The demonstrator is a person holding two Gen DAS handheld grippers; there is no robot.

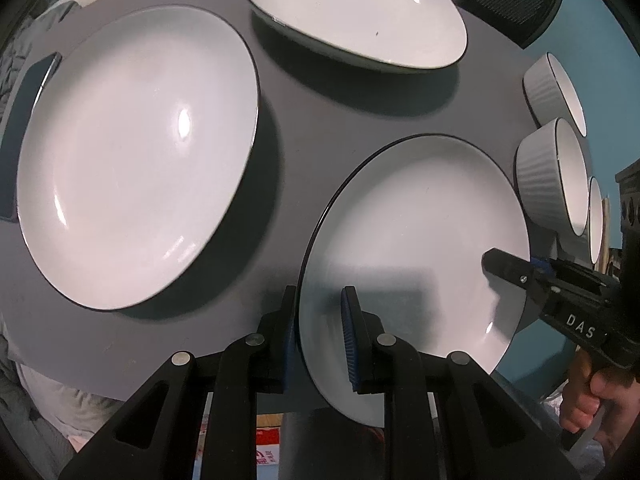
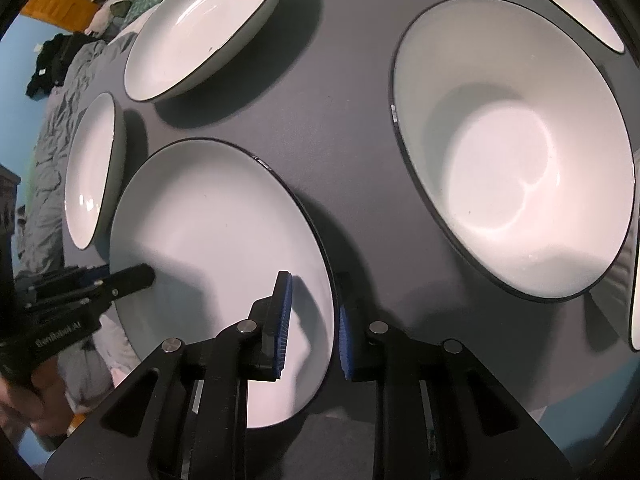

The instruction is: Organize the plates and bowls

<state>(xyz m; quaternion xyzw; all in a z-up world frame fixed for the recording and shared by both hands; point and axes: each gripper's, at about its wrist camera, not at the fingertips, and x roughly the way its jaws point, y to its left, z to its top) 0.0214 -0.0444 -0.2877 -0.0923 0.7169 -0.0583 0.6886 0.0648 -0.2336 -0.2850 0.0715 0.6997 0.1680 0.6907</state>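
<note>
Left gripper straddles the rim of the near plate at the plate's 7 o'clock: one blue pad inside on the white face, one outside the black rim. There's a visible gap on the inside pad, so jaws are partly open and not clamped.

Right gripper is at the opposite edge of the same plate, about its 4 o'clock. Left pad over the plate face, right pad outside the rim over the dark table; gaps both sides, partly open, holding nothing.

Plate sits at the near table edge, overhanging it slightly; can't tell if it's lifted.

Large plate at 10 o'clock from it, well apart. Shallow bowl at 12 o'clock, far side of table. Ribbed bowl just beside the plate at 2 o'clock, another bowl beyond it.
</note>
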